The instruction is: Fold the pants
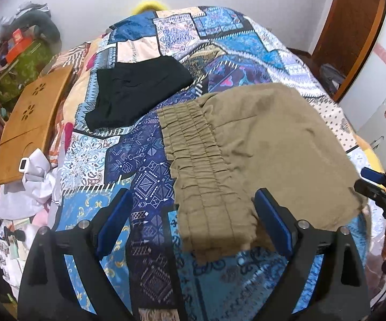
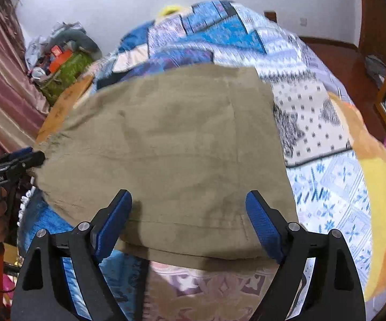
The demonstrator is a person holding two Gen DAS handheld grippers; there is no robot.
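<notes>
Khaki pants (image 1: 259, 144) lie folded on the patterned bedspread (image 1: 139, 160), with the elastic waistband (image 1: 193, 144) at their left side. My left gripper (image 1: 193, 214) is open just above the near end of the waistband and holds nothing. In the right wrist view the same pants (image 2: 179, 147) fill the middle. My right gripper (image 2: 188, 211) is open over their near edge and holds nothing. Each gripper shows at the edge of the other's view: the right one (image 1: 374, 184) and the left one (image 2: 19, 160).
A folded black garment (image 1: 136, 93) lies further up the bed. A wooden lap tray (image 1: 29, 128) and white clothes (image 1: 32, 182) sit at the bed's left edge. Clutter (image 1: 19, 53) is piled by the wall. A wooden door (image 1: 353, 26) stands at the right.
</notes>
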